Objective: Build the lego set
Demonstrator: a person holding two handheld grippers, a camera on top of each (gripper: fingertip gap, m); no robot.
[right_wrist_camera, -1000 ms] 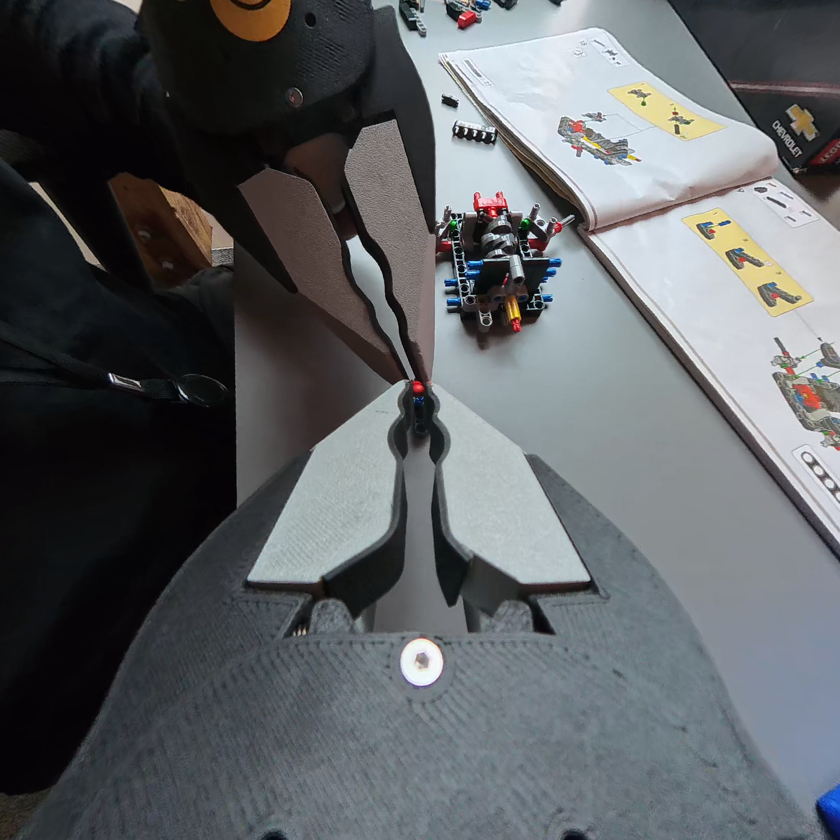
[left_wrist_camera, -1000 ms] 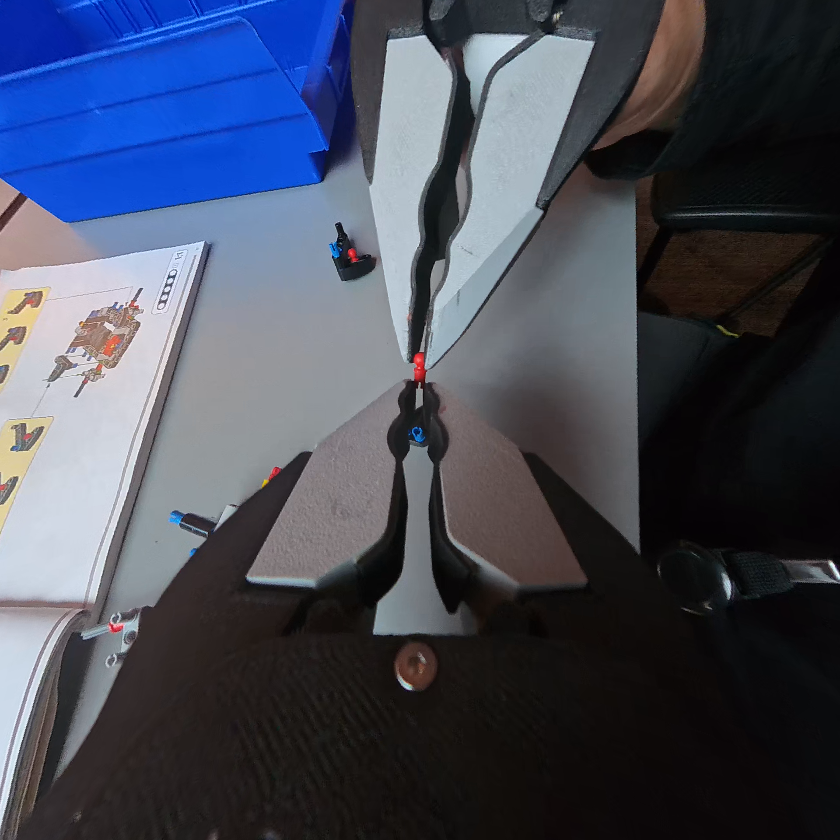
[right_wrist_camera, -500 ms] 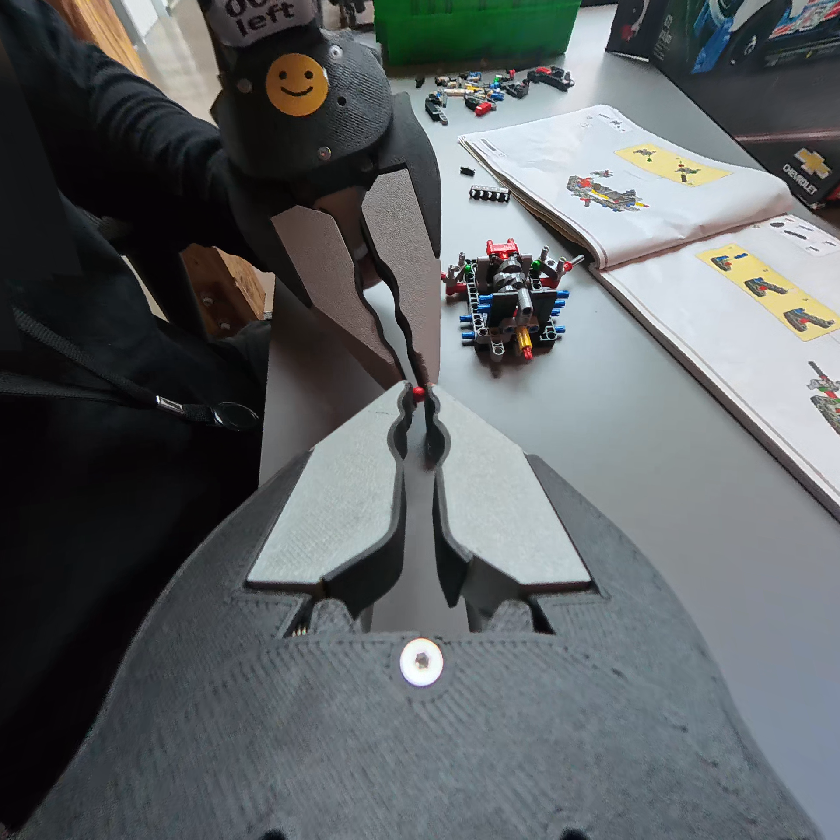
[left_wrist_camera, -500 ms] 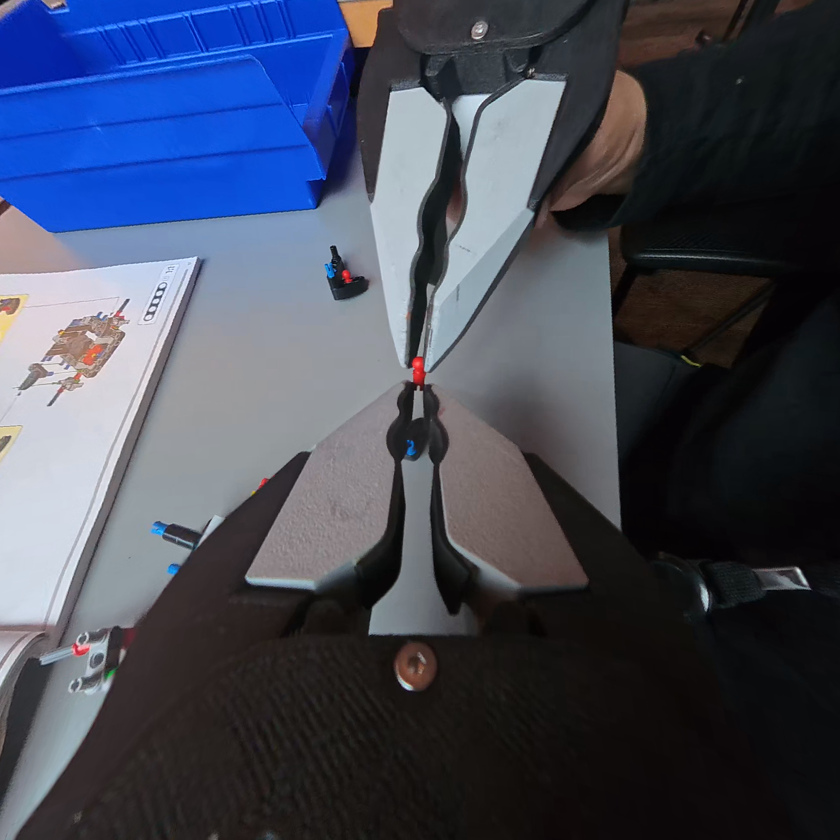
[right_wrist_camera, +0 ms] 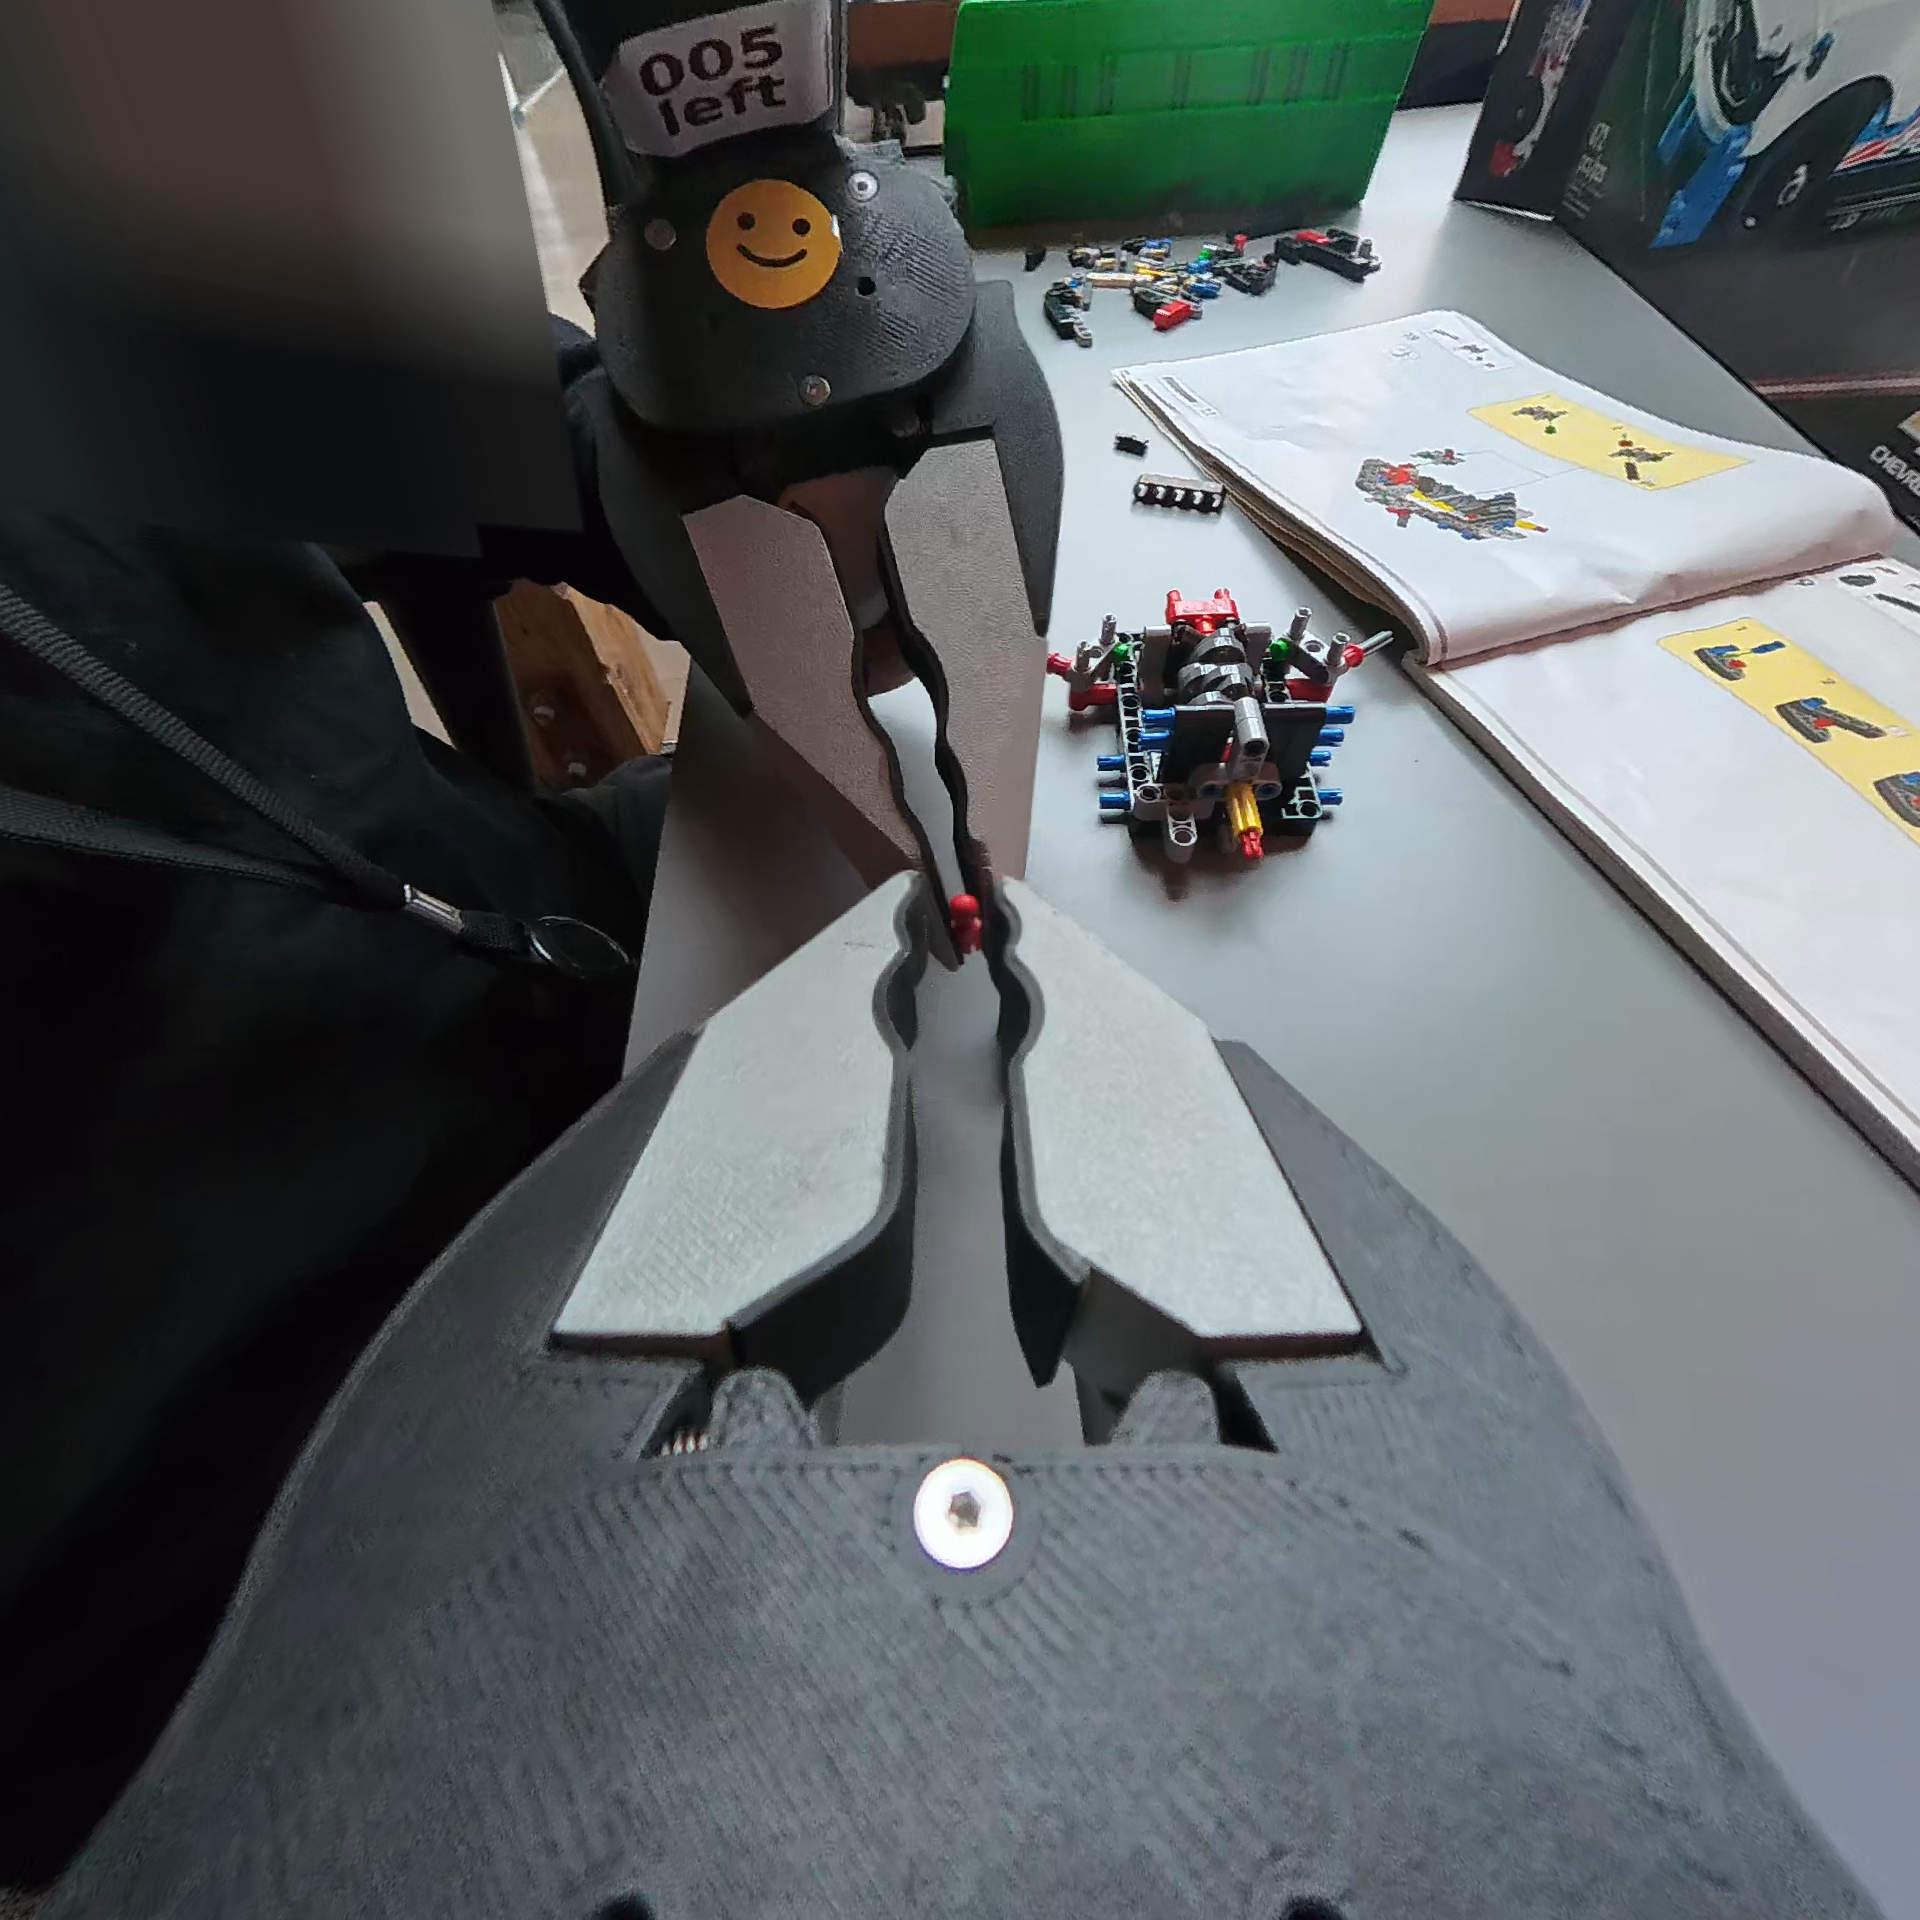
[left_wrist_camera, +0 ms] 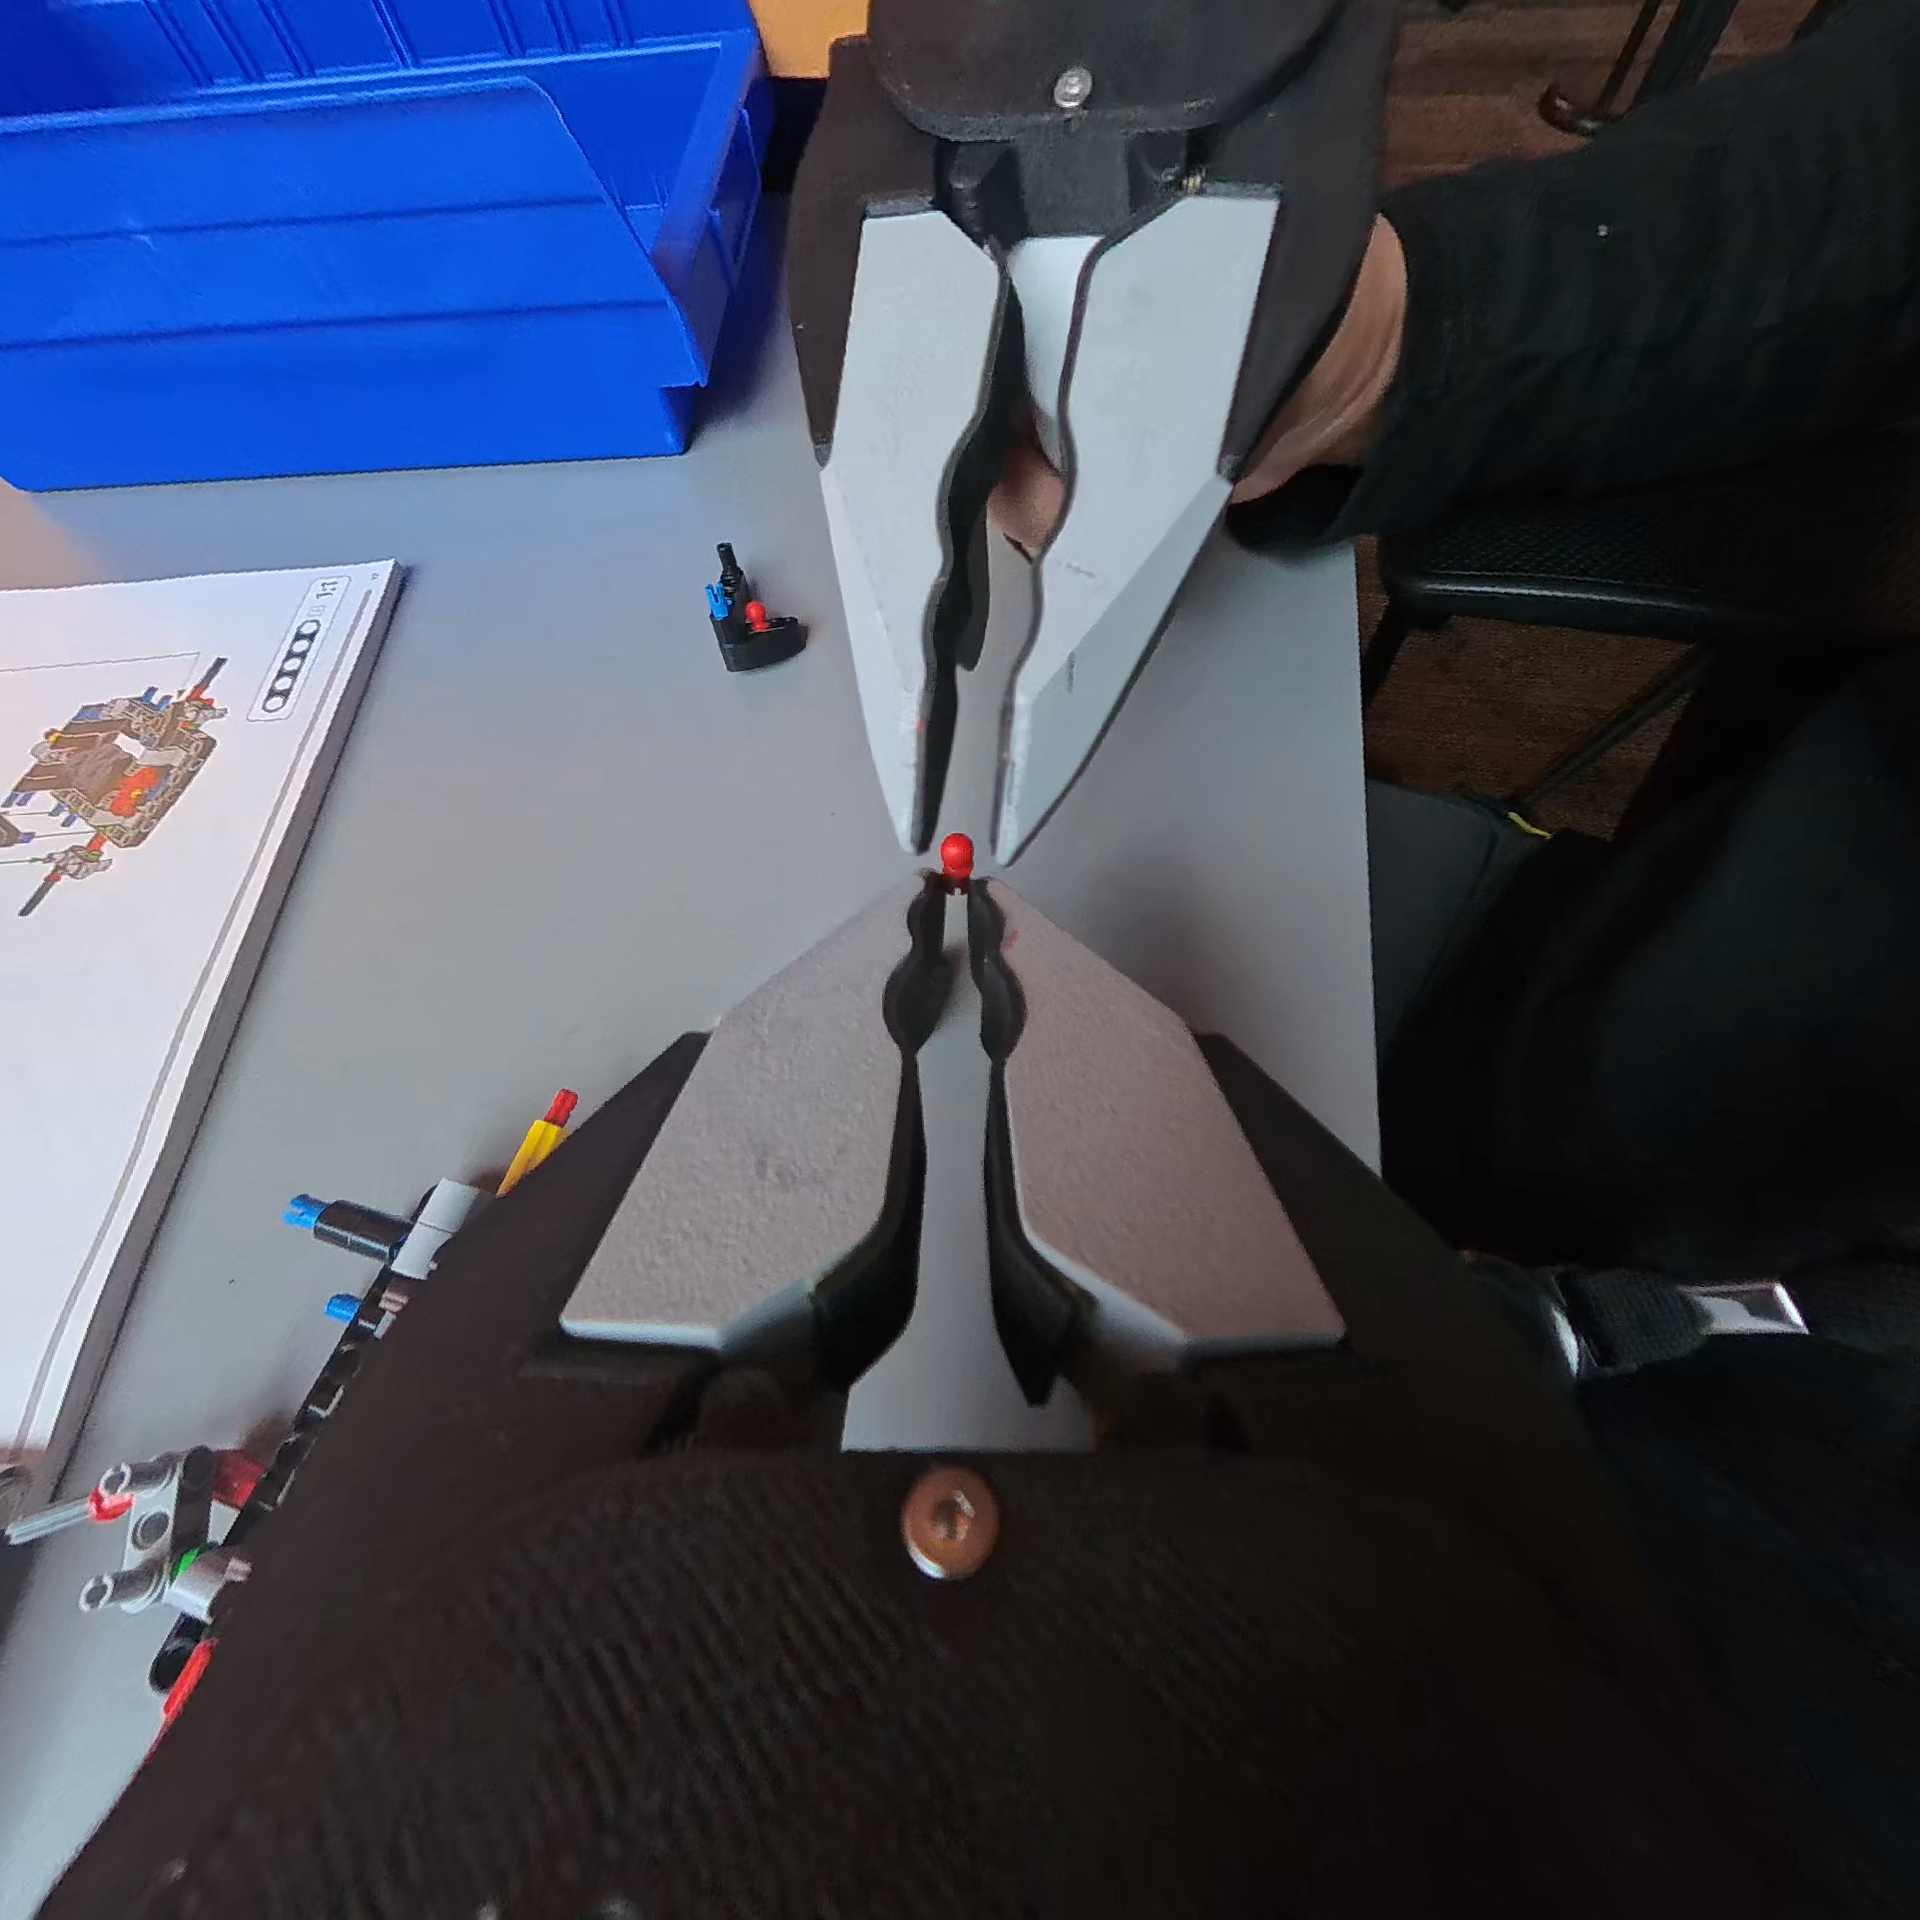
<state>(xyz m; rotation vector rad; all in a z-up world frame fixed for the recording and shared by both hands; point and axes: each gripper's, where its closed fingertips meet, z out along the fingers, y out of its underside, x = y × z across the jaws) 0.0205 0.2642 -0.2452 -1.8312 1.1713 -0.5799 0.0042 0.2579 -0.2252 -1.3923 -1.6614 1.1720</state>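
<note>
**Red pin passing to the left gripper alone**

Left wrist view: half a second ago the right gripper (left_wrist_camera: pixel 956 831) was pinching the ball end of the red pin (left_wrist_camera: pixel 956 860); now its tips are standing narrowly parted just past the ball, at 12 o'clock from it, not touching. The left gripper (left_wrist_camera: pixel 956 896) is clamping the pin's dark lower part, its jaws nearly closed on it, the round red head sticking out beyond the tips. A small black piece (left_wrist_camera: pixel 756 623) with blue and red pegs is lying on the grey table (left_wrist_camera: pixel 582 831) at 10 o'clock from the pin, with the blue bin (left_wrist_camera: pixel 343 270) beyond it.

Right wrist view: the pin (right_wrist_camera: pixel 966 920) is sitting in the gap between the right gripper's (right_wrist_camera: pixel 961 896) slightly parted tips, held by the left gripper (right_wrist_camera: pixel 951 935) reaching in from 12 o'clock. The partly built model (right_wrist_camera: pixel 1216 727) is resting at 2 o'clock, beside the open instruction booklet (right_wrist_camera: pixel 1558 582).
</note>
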